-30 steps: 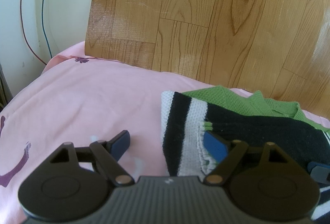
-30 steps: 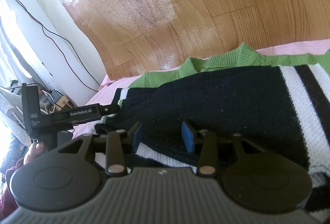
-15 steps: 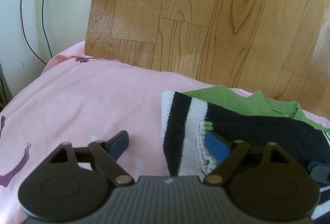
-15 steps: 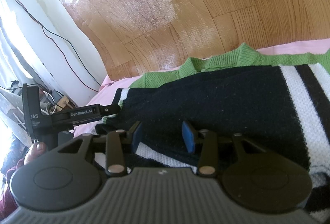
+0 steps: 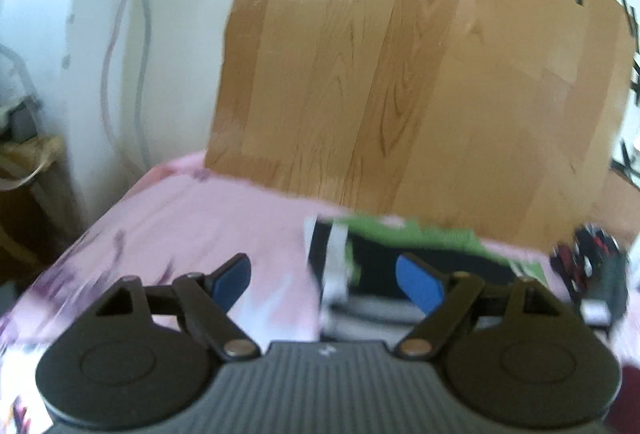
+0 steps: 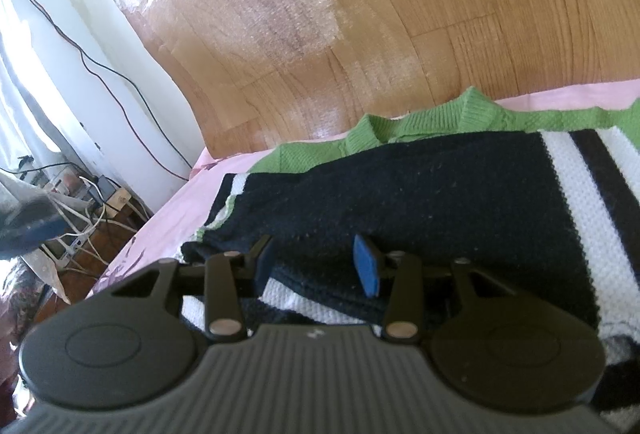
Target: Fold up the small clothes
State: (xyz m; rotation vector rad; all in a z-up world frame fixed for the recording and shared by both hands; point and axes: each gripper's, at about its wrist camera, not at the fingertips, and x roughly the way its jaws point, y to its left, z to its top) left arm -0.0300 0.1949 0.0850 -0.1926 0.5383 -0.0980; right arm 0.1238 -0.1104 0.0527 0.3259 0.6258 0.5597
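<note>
A folded knit sweater [image 6: 420, 194], black with white stripes and green collar and trim, lies on the pink sheet [image 6: 168, 218]. My right gripper [image 6: 316, 262] is open, low over the sweater's near black fold, holding nothing. In the blurred left wrist view the sweater [image 5: 400, 254] sits ahead and lower. My left gripper [image 5: 324, 282] is open and empty, raised above the pink sheet [image 5: 192, 218] near the sweater's left edge.
A wood-grain board [image 5: 400, 82] stands behind the bed. A white wall with hanging cables [image 6: 104, 82] is at left, with a power strip and cords [image 6: 92, 202] on the floor. A dark patterned object [image 5: 588, 258] shows at the right edge.
My left gripper has lifted up and back from the sweater's edge, and its view is motion-blurred. It has left the right wrist view. The right gripper has stayed in place.
</note>
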